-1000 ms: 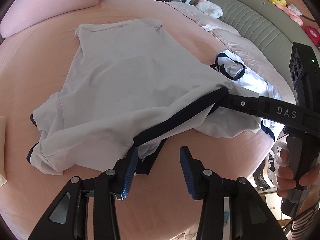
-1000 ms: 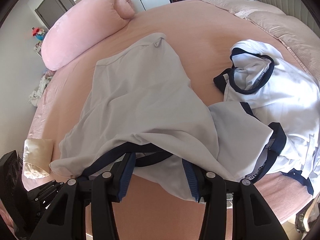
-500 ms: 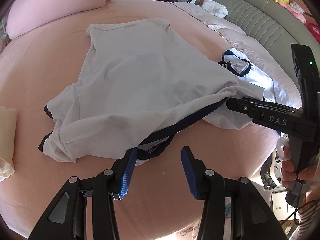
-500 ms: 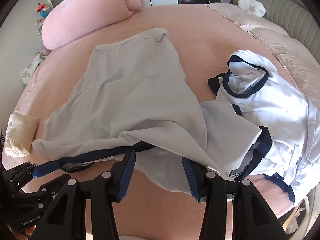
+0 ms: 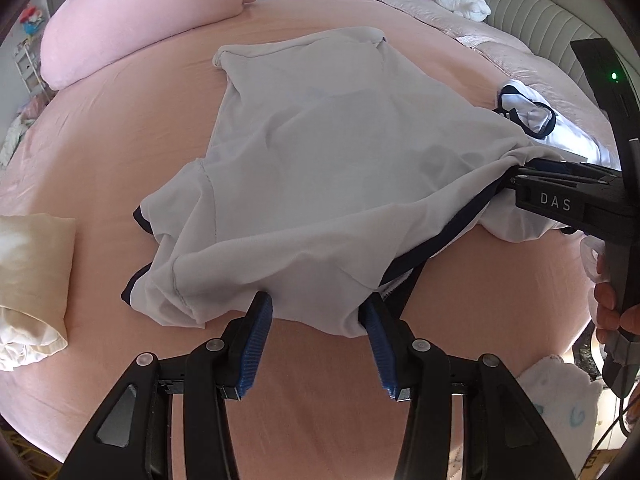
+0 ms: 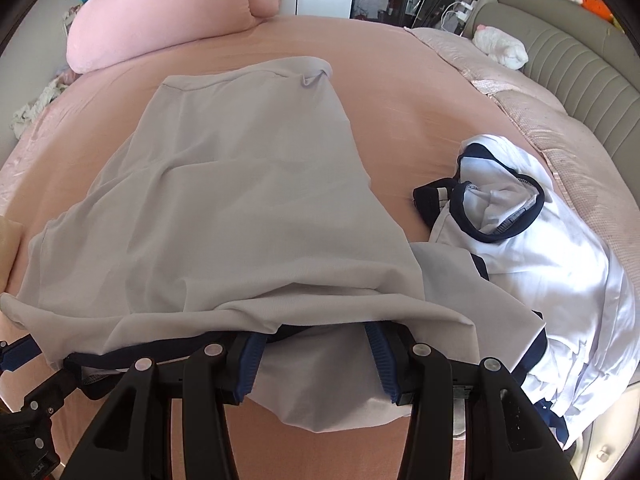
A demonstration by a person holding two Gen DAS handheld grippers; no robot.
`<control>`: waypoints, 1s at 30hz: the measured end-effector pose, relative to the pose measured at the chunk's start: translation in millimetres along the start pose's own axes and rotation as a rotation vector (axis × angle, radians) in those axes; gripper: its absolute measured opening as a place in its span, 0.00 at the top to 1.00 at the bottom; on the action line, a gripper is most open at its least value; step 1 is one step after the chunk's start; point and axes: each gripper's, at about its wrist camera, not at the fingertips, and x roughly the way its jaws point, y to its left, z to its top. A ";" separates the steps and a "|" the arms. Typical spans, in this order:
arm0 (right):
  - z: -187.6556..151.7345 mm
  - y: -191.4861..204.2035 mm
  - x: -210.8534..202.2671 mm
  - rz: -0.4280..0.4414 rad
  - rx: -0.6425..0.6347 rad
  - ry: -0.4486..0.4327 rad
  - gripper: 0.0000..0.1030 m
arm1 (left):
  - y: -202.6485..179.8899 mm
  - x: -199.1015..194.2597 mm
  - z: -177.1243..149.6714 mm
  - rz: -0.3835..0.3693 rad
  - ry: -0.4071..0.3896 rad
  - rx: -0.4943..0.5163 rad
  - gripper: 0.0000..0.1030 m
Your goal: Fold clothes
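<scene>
A light grey shirt (image 5: 320,168) with dark blue trim lies spread out on a round pink bed (image 5: 120,128). Its far end points toward a big pink pillow (image 5: 148,16). Its near end, with the dark blue edge, is bunched up and lifted a little off the sheet.

The left gripper (image 5: 316,340) points steeply down at the near edge of the shirt. Its two blue pads (image 5: 256,344) stand apart, about half way wide. The shirt's edge hangs down between the tips of the pads, but the pads do not squeeze it.

The right gripper (image 6: 316,360) also points steeply down, at the right side of the same edge. In the left camera it reaches in from the right, black with white letters on it, and its tip goes under the bunched cloth. In its own camera the shirt lies over the tips of its fingers (image 6: 248,364), and grey cloth hangs down between them. Its jaws are about half way wide. I cannot tell if they pinch the cloth.

A hand (image 5: 612,304) holds the right gripper's handle from below, with fingers curled around it.

A white shirt (image 6: 540,248) with a dark blue collar lies crumpled just beside the grey one, on the right. A cream cloth (image 5: 32,280) lies folded at the left edge of the bed. A grey padded headboard (image 6: 568,60) curves behind the bed.
</scene>
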 end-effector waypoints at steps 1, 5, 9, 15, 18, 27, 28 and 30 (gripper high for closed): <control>1.0 0.1 -0.4 -0.002 -0.009 -0.006 0.54 | -2.0 1.5 2.4 0.003 -0.003 0.013 0.57; 5.3 -0.7 -1.6 -0.021 -0.040 -0.016 0.54 | -8.1 10.0 13.0 -0.006 -0.008 0.033 0.57; 8.8 -0.8 -6.2 -0.052 -0.070 -0.031 0.54 | -4.7 20.6 23.0 -0.002 -0.002 -0.017 0.57; 3.5 -4.4 -5.4 -0.116 -0.139 -0.024 0.54 | -2.6 16.6 23.0 0.090 -0.038 0.018 0.60; -2.4 -12.1 -3.8 -0.118 -0.130 -0.011 0.54 | -1.2 9.2 20.7 0.157 -0.060 0.033 0.59; -9.5 -45.5 -21.9 -0.083 0.035 -0.020 0.54 | 20.6 -23.4 15.2 0.207 -0.119 -0.043 0.58; -10.7 -45.9 -24.8 -0.064 0.048 -0.015 0.54 | 22.1 -26.8 13.7 0.198 -0.124 -0.050 0.58; -14.9 -41.0 -31.3 -0.037 0.045 -0.007 0.54 | 21.1 -32.0 13.0 0.215 -0.138 -0.034 0.58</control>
